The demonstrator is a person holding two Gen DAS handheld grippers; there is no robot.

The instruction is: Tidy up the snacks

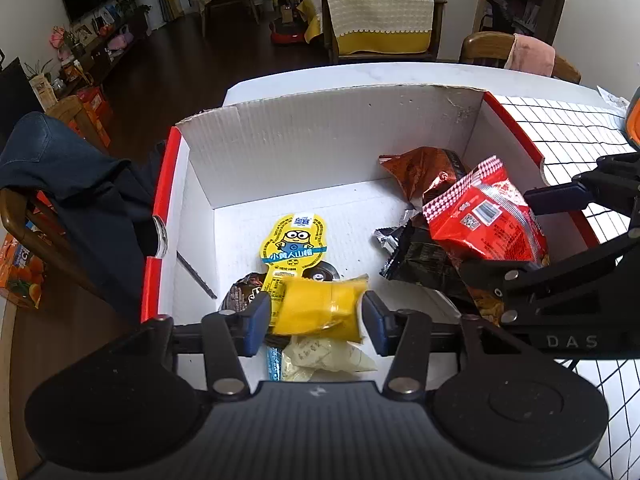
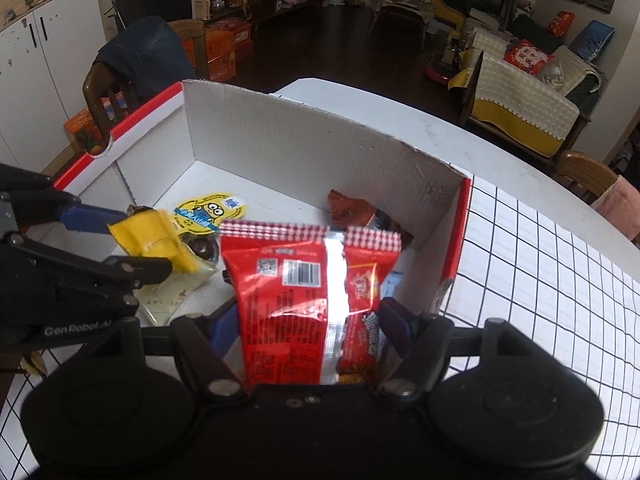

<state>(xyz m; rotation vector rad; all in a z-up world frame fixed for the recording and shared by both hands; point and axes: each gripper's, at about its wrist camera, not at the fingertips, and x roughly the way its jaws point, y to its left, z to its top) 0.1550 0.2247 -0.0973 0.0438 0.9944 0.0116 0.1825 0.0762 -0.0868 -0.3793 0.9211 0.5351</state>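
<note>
My left claw (image 1: 316, 316) is clenched on a crumpled yellow plastic snack packet (image 1: 320, 308), its blue pads pressing the packet from both sides, held over the near edge of the open white corrugated cardboard box with red rims (image 1: 320, 140). In the right wrist view that packet (image 2: 156, 240) sits at about nine o'clock, pinched by the left claw (image 2: 120, 240).

My right claw (image 2: 306, 328) grips a glossy red foil snack bag with a checkered top seal (image 2: 296, 288), barcode side up, over the box's near right corner. In the left wrist view the bag (image 1: 484, 216) hangs at three o'clock.

On the box floor lie a yellow Minion-printed flat pack (image 1: 294, 240) near the centre, a dark round-lidded snack (image 1: 244, 292) just under my left pad, a copper-brown foil packet (image 1: 420, 172) at one o'clock against the right wall, and a black wrapper (image 1: 420, 256) beneath the red bag. A pale cream pouch (image 1: 324, 356) lies under the yellow packet.

The box stands on a white table with a black-grid cloth (image 2: 540, 264).
</note>
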